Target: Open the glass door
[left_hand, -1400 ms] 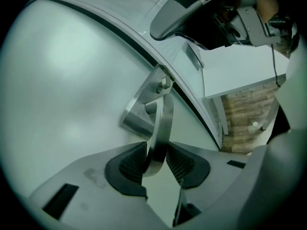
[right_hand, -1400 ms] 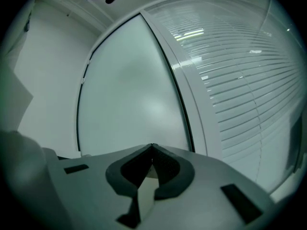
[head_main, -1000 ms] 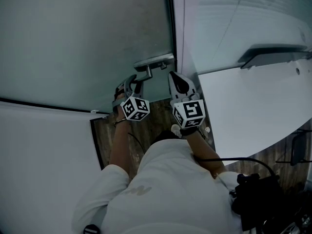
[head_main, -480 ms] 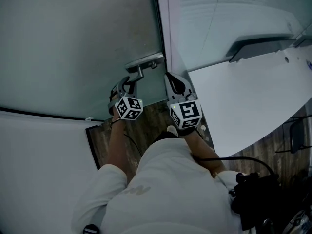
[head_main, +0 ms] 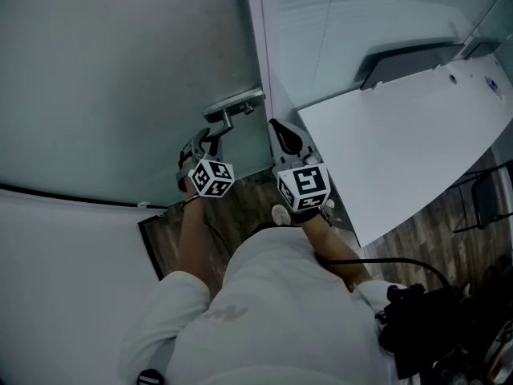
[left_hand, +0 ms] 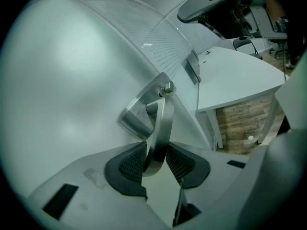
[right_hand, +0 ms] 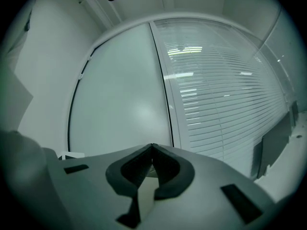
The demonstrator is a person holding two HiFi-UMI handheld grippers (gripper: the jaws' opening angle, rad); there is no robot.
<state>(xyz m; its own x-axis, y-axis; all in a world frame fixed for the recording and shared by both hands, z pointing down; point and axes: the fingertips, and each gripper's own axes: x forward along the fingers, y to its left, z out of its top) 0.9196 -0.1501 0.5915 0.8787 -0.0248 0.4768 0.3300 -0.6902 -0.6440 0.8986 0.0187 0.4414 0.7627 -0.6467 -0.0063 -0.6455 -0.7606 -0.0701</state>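
The frosted glass door (head_main: 120,79) fills the left of the head view, with a steel lever handle (head_main: 232,103) at its right edge. My left gripper (head_main: 206,139) is shut on that handle; in the left gripper view the lever (left_hand: 158,128) runs down between the ribbed pads (left_hand: 132,163), which press on both its sides. My right gripper (head_main: 282,132) hangs just right of the handle by the door frame, shut and holding nothing; in the right gripper view its jaws (right_hand: 152,150) meet tip to tip, facing the door (right_hand: 120,99).
A fixed glass panel with white blinds (head_main: 361,14) stands right of the door frame (head_main: 260,46). A white desk (head_main: 401,135) juts out at the right over wood-look floor (head_main: 240,207). A white wall (head_main: 64,279) lies at the lower left.
The door, handle and both grippers have drifted left in the head view. The right gripper has moved slightly up along the frame. The left gripper keeps its hold on the handle.
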